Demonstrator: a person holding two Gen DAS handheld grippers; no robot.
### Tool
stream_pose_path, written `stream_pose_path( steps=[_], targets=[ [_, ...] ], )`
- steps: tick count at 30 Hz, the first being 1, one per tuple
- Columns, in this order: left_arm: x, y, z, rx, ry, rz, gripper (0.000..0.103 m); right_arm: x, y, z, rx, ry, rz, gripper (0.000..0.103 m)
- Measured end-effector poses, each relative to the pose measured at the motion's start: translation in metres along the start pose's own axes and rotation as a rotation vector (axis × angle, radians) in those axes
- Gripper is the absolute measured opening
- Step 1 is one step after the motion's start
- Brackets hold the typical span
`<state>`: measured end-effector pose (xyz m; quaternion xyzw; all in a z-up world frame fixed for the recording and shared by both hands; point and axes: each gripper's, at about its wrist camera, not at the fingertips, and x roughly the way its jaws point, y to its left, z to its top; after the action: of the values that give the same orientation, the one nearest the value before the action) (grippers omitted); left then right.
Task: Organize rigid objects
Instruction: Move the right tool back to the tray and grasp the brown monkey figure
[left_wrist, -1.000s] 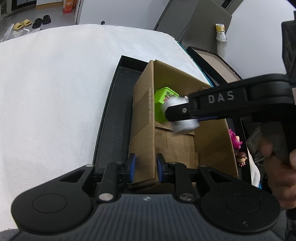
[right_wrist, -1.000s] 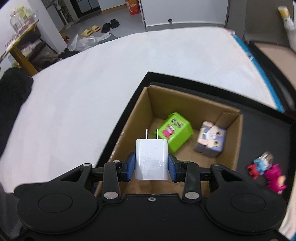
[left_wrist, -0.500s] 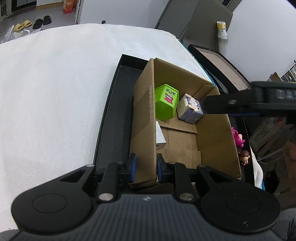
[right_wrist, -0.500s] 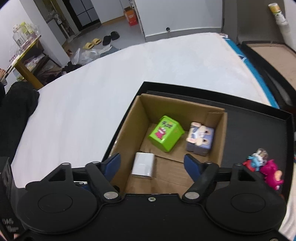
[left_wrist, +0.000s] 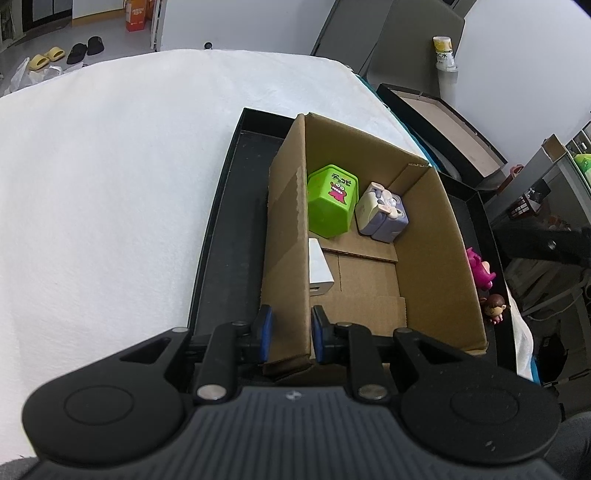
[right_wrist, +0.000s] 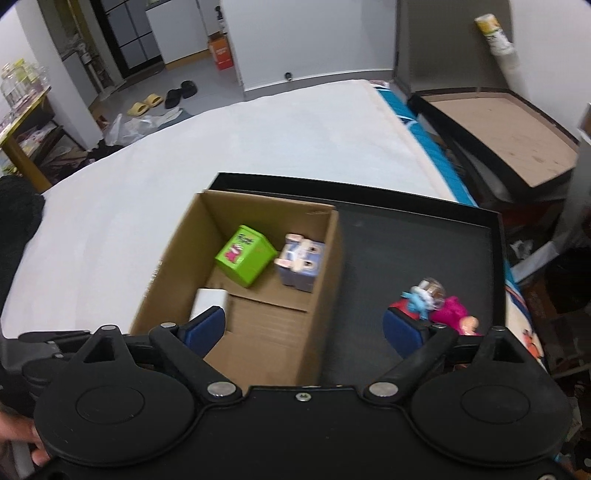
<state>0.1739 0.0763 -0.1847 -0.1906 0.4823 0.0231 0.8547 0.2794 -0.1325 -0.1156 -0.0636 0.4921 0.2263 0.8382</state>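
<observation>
A cardboard box (left_wrist: 428, 236) (right_wrist: 166, 266) stands in a black tray (left_wrist: 229, 236) (right_wrist: 424, 258). Inside lie a green box (left_wrist: 330, 201) (right_wrist: 245, 254), a lilac rabbit cube (left_wrist: 382, 212) (right_wrist: 301, 264) and a white charger (left_wrist: 318, 266) (right_wrist: 208, 302). My left gripper (left_wrist: 288, 334) is shut on the box's near left wall. My right gripper (right_wrist: 304, 328) is open and empty above the box's near right part. Small toy figures (right_wrist: 436, 306) (left_wrist: 480, 273) lie in the tray right of the box.
The tray sits on a white surface (left_wrist: 110, 184) (right_wrist: 184, 166). A second open black box (right_wrist: 498, 125) (left_wrist: 436, 122) stands beyond the right edge. A white tube (left_wrist: 445, 55) (right_wrist: 495, 29) stands further back. Shoes lie on the floor (right_wrist: 162, 98).
My right gripper opened and dropped the white charger into the box, then pulled back to the right. My left gripper kept its hold on the box wall.
</observation>
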Motion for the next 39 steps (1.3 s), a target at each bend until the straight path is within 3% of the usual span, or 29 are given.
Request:
stream_pose_path(
  steps=[20, 30, 35, 39],
  targets=[
    [0.001, -0.007, -0.001, 0.021, -0.001, 0.035, 0.021, -0.025, -0.089, -0.033, 0.106, -0.022, -0.063, 0.094],
    [-0.001, -0.008, -0.002, 0.028, -0.003, 0.042, 0.021, -0.014, -0.124, -0.042, 0.177, -0.006, -0.098, 0.093],
    [-0.001, -0.007, -0.002, 0.030, -0.004, 0.040, 0.021, 0.006, -0.143, -0.051, 0.233, 0.015, -0.084, 0.079],
    [0.001, -0.007, -0.002, 0.034, 0.000, 0.046, 0.021, 0.018, -0.152, -0.056, 0.264, 0.030, -0.055, 0.077]
  ],
)
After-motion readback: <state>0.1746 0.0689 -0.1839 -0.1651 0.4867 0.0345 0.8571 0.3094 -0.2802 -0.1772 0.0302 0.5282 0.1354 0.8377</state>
